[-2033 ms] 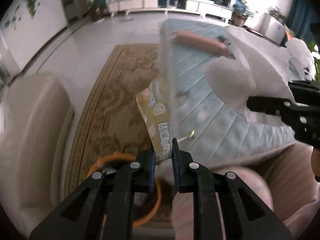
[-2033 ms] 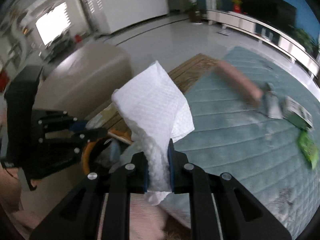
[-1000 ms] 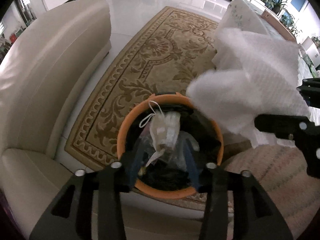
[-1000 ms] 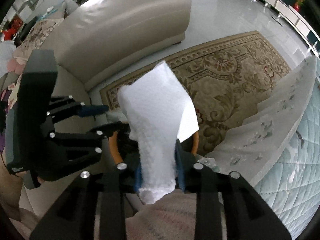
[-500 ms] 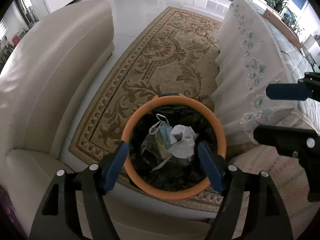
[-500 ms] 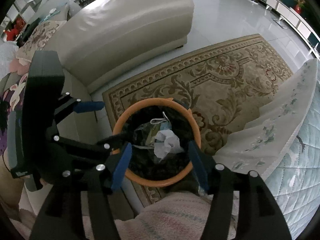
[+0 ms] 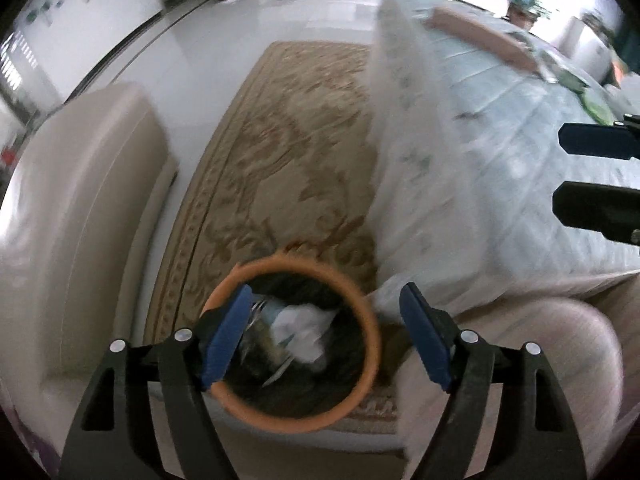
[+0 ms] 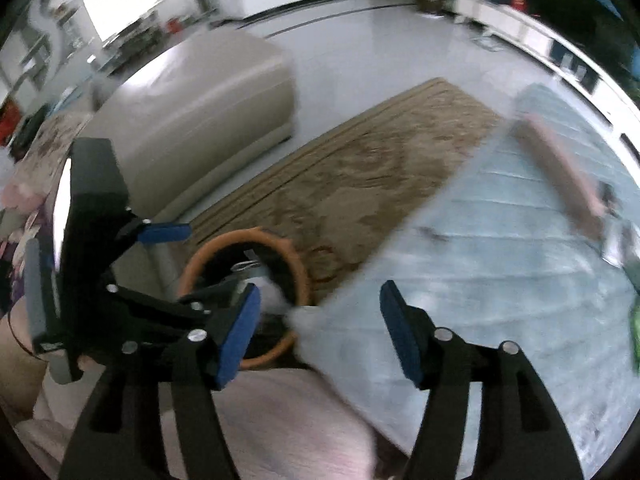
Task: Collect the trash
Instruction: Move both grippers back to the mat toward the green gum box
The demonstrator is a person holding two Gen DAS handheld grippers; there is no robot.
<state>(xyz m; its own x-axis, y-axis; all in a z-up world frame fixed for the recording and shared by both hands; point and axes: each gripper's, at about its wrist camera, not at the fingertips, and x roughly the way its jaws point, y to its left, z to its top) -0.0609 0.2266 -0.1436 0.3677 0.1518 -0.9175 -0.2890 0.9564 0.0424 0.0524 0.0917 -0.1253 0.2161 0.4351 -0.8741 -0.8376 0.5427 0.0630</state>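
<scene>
An orange-rimmed trash bin (image 7: 362,308) stands on the floor and holds a white crumpled tissue (image 7: 304,330) and other trash. It also shows in the right wrist view (image 8: 298,264). My left gripper (image 7: 326,328) is open and empty, just above the bin. My right gripper (image 8: 318,320) is open and empty, over the near edge of the pale blue quilted table (image 8: 500,264). Green trash (image 8: 634,328) and a small packet (image 8: 618,246) lie at the table's far right. Both views are motion blurred.
A beige sofa (image 7: 80,208) stands left of the bin. A patterned tan rug (image 7: 288,152) lies between sofa and table. A long pink roll (image 8: 560,172) lies on the table. A lace cloth (image 7: 412,152) hangs over the table's edge. My lap is at the bottom.
Both grippers have let their trash fall into the bin and opened. Both have since swung up and away from the bin, towards the table.
</scene>
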